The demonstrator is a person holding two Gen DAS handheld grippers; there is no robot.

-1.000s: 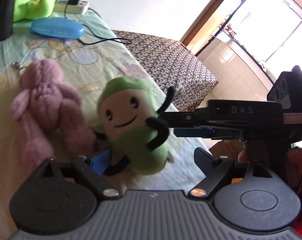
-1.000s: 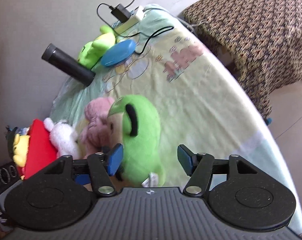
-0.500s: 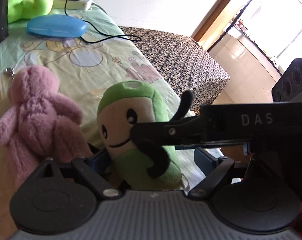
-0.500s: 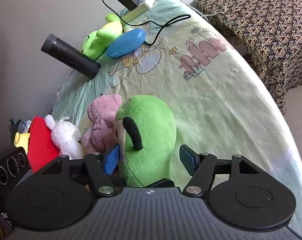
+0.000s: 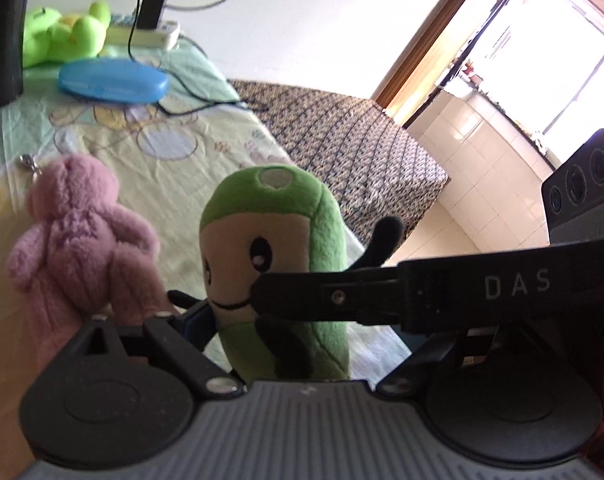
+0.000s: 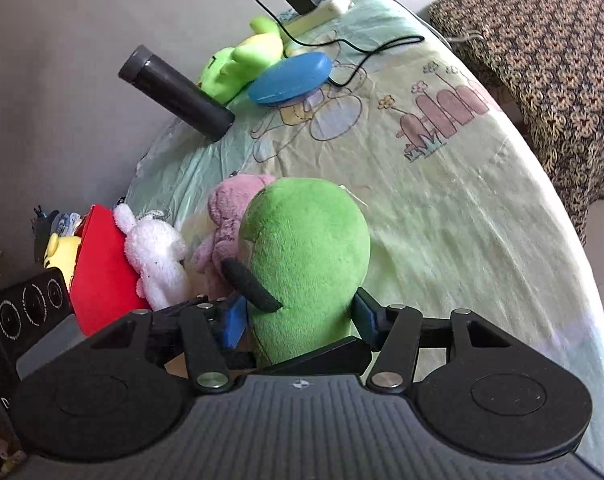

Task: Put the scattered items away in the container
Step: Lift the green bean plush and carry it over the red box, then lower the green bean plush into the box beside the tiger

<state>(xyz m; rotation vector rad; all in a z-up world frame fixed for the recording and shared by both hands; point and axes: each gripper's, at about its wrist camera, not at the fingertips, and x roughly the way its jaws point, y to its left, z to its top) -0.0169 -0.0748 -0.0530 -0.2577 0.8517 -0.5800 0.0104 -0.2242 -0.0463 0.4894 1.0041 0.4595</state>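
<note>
Both grippers bracket the green plush [image 6: 306, 264]: right gripper [image 6: 299, 318] closing with pads touching it, left gripper [image 5: 297, 320] partly open, grip unclear.

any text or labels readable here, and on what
"DAS": white letters on the black body of the right gripper, seen from the left wrist.
A small round emblem on the right gripper's ribbed housing is too small to read.
No other text is legible.

My green bean-shaped plush toy [image 6: 306, 264] stands on the cartoon-print cloth-covered surface [image 6: 442, 208], with the pink plush bear [image 6: 229, 216] just behind-left.
</note>
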